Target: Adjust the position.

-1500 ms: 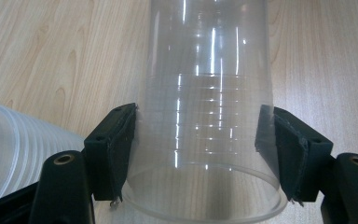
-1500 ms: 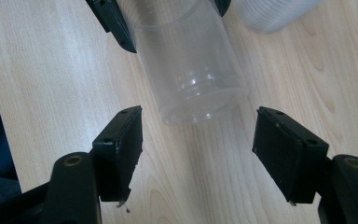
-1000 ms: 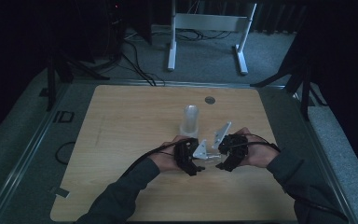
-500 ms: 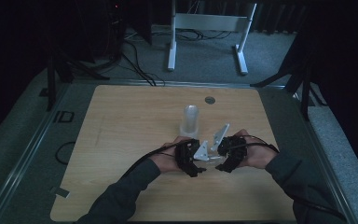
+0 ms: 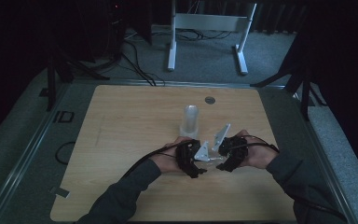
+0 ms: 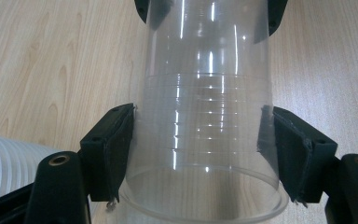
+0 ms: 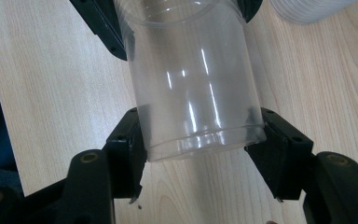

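Right gripper view: the right gripper (image 7: 200,158) has just been closing and its jaws now pinch the base end of the clear cup (image 7: 193,84), held just this side of the cup stack (image 5: 190,120). At the cup's rim end, the left gripper (image 6: 200,154) has just been easing apart, pads (image 6: 116,149) still against the wall. Best to keep the right's squeeze gentle, pulling straight along the cup, away from the stack.

clear ribbed cup (image 6: 205,140) (glossy), black jaws, pale wood-grain table (image 5: 130,130), white cup stack (image 5: 190,120).
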